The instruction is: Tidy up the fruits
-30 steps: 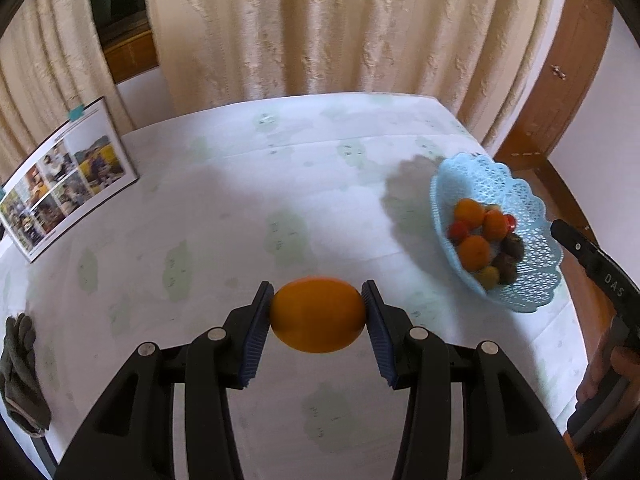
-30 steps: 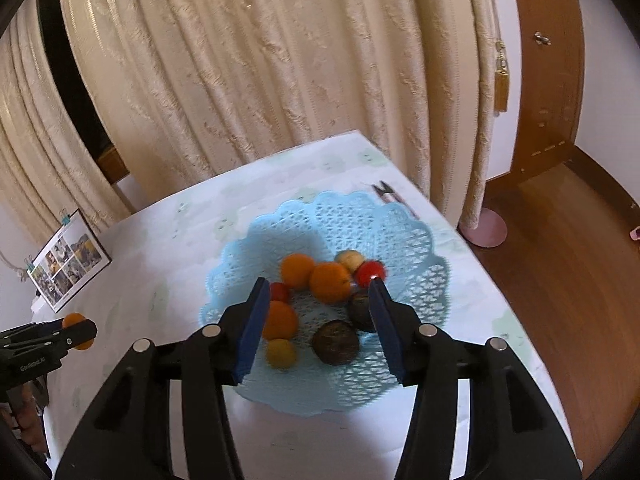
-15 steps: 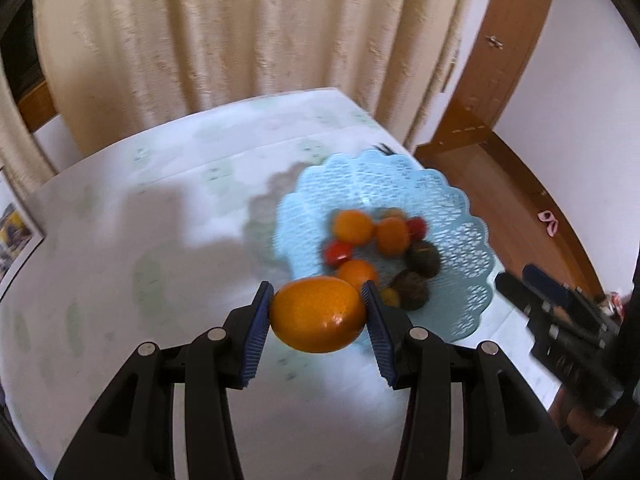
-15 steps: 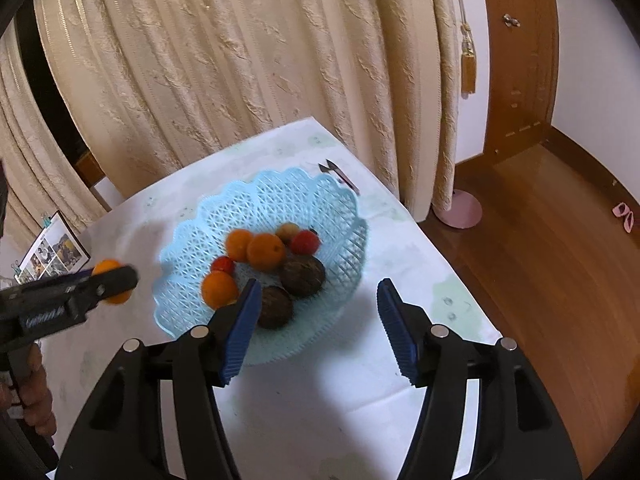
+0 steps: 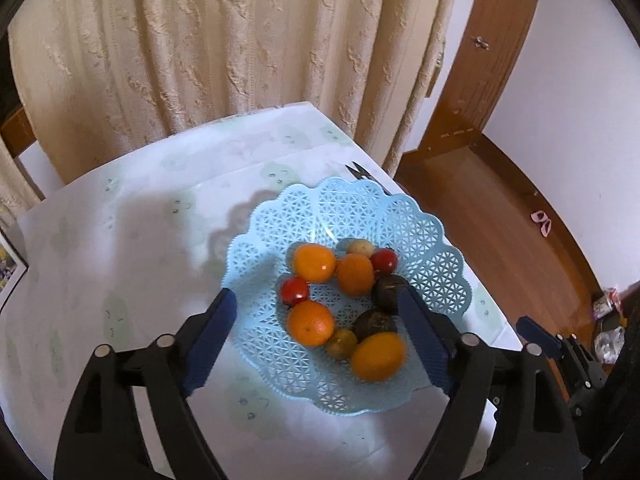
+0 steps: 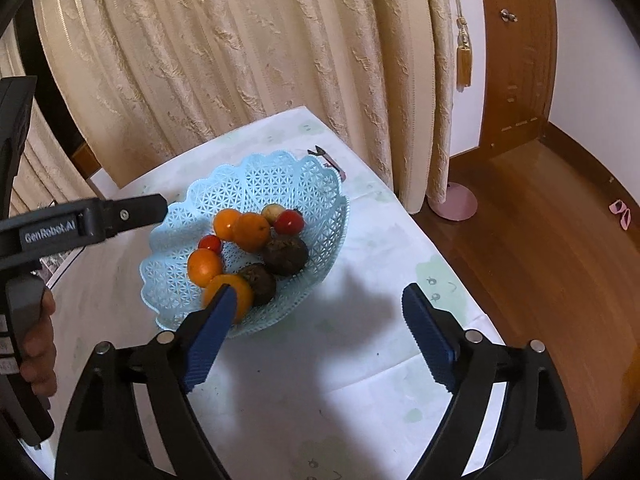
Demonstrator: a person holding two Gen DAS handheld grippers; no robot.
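Only rightward, hand, tassel

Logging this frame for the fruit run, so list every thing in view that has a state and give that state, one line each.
Left gripper: open, empty, above the basket.
Right gripper: open, empty, beside the basket.
Orange: blurred, in the basket's near side, not gripped.
Basket: upright on the table, holding fruit.
Tomatoes: two, in the basket.
Dark fruits: two, in the basket.

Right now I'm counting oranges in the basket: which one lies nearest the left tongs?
The blurred orange at the basket's near rim, below the open left tongs; the other three sit farther in.
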